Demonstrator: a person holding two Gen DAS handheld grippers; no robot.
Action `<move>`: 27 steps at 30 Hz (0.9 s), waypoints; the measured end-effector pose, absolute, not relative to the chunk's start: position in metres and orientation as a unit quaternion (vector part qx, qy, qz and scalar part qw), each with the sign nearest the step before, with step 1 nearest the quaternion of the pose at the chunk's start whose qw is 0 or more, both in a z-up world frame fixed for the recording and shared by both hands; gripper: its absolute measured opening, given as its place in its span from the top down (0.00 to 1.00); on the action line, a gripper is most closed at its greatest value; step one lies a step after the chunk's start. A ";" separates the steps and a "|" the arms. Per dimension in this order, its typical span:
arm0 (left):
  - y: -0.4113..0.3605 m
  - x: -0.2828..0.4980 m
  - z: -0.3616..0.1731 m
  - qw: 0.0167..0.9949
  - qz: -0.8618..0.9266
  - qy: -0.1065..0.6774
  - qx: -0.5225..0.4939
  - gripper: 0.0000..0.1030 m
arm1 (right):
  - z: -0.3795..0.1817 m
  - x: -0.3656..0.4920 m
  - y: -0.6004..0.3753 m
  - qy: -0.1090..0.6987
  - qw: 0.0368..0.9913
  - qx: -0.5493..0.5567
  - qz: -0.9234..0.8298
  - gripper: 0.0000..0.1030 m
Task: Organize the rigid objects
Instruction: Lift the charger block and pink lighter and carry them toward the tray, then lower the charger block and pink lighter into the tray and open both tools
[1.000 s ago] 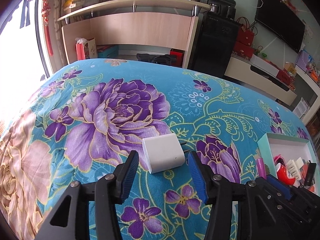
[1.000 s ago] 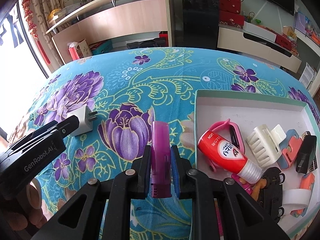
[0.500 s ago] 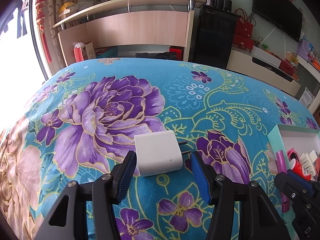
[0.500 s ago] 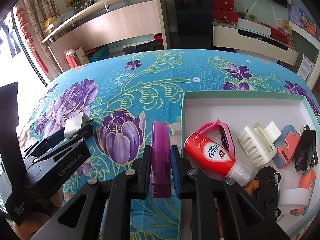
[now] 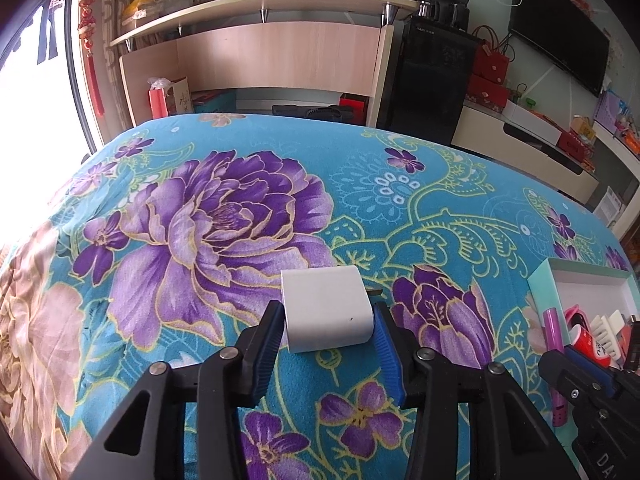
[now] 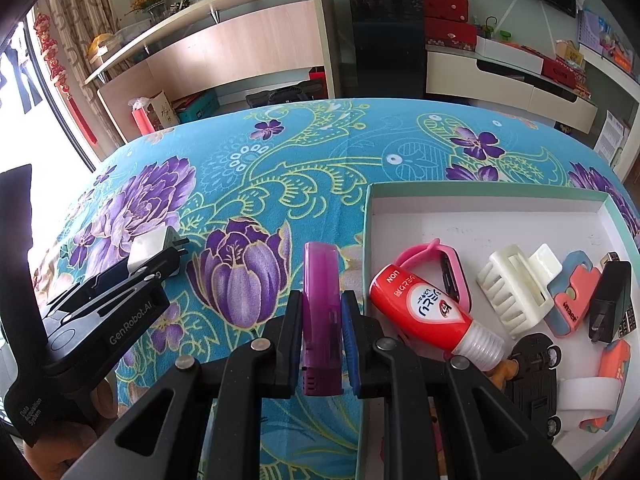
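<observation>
Left wrist view: left gripper (image 5: 327, 330) sits low over the teal floral bedspread (image 5: 224, 216). A white boxy plastic plug adapter (image 5: 326, 308) lies on the cloth between the blue pads (image 5: 267, 344). Jaws have just been closing; both pads now appear to touch the adapter's sides, approx. at its near half. Adapter's metal prongs point to the right, away from the camera's left edge. At the far right, the mint-rimmed white cardboard box (image 5: 540, 284) shows w/ part of its contents; the right gripper's black body (image 5: 592, 392) enters at bottom right.

Right wrist view: right gripper (image 6: 322, 316) is clamped tight on a translucent purple plastic lighter-shaped stick (image 6: 320, 312), held lengthwise along the fingers, far end projecting fwd over the bedspread, just beside the box's left wall (image 6: 366, 248). Stick is outside the box. Inside the box: red squeeze tube w/ white ribbed cap (image 6: 428, 312), pink watch strap (image 6: 440, 260) behind it, cream plastic hair claw clip (image 6: 516, 280), coral-and-blue small case (image 6: 572, 296), black charger block (image 6: 610, 300), black toy car (image 6: 532, 376), white tape roll (image 6: 584, 396). Items are loosely packed, several touching. At left, the left gripper's black body stands over the white adapter, well apart from the box; part of a hand (image 6: 56, 452) shows beneath it.
</observation>
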State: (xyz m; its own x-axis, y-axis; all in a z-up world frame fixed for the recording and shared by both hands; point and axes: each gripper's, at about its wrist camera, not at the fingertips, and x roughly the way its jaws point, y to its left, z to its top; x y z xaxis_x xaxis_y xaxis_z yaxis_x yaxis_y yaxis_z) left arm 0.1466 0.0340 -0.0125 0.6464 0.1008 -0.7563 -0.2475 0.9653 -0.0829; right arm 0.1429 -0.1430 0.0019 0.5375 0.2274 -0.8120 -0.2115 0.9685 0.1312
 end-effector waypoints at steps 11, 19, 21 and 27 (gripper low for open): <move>0.028 0.135 0.012 0.915 0.087 0.383 -0.091 0.54 | 0.013 0.138 -0.145 0.448 0.885 0.012 0.129 0.81; 0.005 0.114 0.055 0.940 0.055 0.327 -0.077 0.54 | 0.054 0.122 -0.172 0.401 0.909 0.023 0.114 0.81; -0.004 0.111 0.062 0.944 0.041 0.319 -0.073 0.54 | 0.058 0.120 -0.184 0.401 0.911 0.025 0.095 0.81; -0.036 0.106 0.072 0.948 -0.012 0.310 -0.066 0.54 | 0.060 0.117 -0.226 0.414 0.909 0.042 0.031 0.81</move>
